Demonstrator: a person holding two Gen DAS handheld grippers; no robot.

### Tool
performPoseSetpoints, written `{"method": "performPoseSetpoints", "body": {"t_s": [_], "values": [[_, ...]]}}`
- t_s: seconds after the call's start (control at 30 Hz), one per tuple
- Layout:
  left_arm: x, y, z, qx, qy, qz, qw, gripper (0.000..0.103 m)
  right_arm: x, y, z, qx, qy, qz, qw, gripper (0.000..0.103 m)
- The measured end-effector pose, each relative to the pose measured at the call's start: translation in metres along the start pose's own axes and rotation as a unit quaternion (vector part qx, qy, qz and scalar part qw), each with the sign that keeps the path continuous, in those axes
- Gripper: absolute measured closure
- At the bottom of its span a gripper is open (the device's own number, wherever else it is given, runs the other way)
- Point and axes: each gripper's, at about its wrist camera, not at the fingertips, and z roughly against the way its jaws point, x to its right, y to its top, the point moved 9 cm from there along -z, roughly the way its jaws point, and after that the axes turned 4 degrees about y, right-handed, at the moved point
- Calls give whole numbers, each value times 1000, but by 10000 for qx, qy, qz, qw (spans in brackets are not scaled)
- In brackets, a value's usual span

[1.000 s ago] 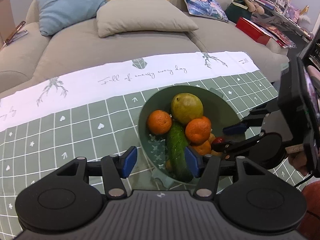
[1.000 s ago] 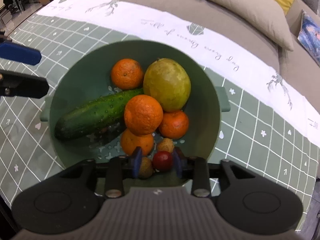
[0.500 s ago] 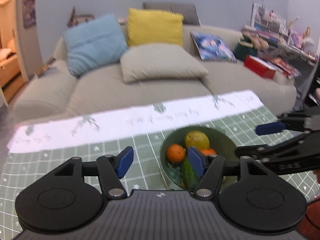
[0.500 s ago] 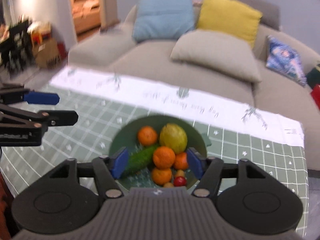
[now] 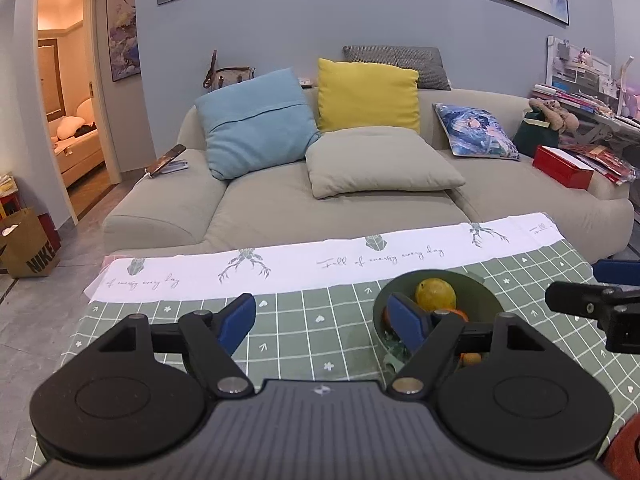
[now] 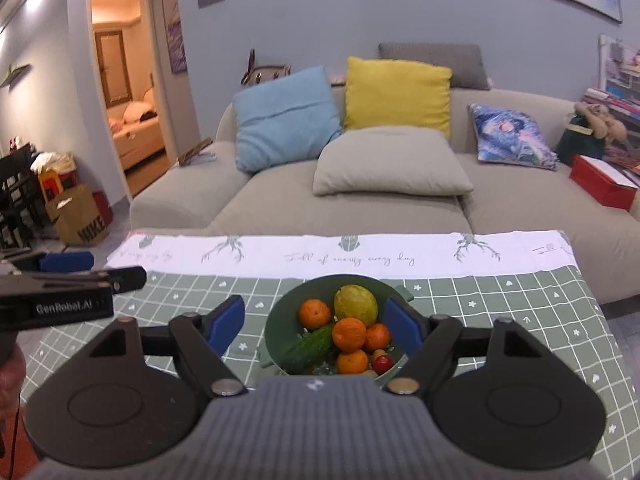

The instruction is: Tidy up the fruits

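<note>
A green bowl (image 6: 280, 320) stands on the checked tablecloth. It holds several oranges (image 6: 349, 334), a yellow-green pear-like fruit (image 6: 355, 304), a cucumber (image 6: 310, 346) and a small red fruit (image 6: 382, 363). My right gripper (image 6: 316, 320) hovers above and in front of the bowl, its jaws opening with nothing between them. In the left wrist view the bowl (image 5: 468, 284) sits right of centre, partly hidden by my left gripper (image 5: 322, 320), whose jaws are opening wide and empty over the cloth. Each gripper shows at the edge of the other's view.
The table (image 5: 304, 336) has a green grid cloth with a white strip (image 5: 320, 260) along its far edge. Behind it stands a beige sofa (image 5: 260, 204) with several cushions. A red box (image 5: 562, 166) lies on the sofa's right end. A paper bag (image 5: 28, 248) sits on the floor at left.
Both grippers rose and pulled back from the bowl, tilting up so the sofa and wall came into view. The right jaws let go of the small red fruit; both pairs opened wider.
</note>
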Motion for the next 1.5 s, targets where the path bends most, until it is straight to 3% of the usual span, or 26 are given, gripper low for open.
{"method": "performPoseSetpoints", "body": {"t_s": [0.23, 0.47, 0.67, 1.1, 1.5], "values": [[-8, -30, 0, -241, 44, 161, 9996, 14, -20, -22, 8, 201, -143, 3, 9997, 22], [-8, -58, -16, -574, -95, 308, 9978, 13, -25, -59, -18, -225, -184, -30, 9996, 22], [1, -81, -27, -732, -63, 80, 9973, 13, -20, -81, -34, -548, -322, -17, 9980, 22], [7, -93, -35, -1008, -41, 39, 9949, 13, -7, -97, -41, -650, -363, -198, 9970, 21], [3, -94, -36, -1024, -12, 52, 9947, 13, -8, -88, -33, -431, -361, -120, 9983, 20]]}}
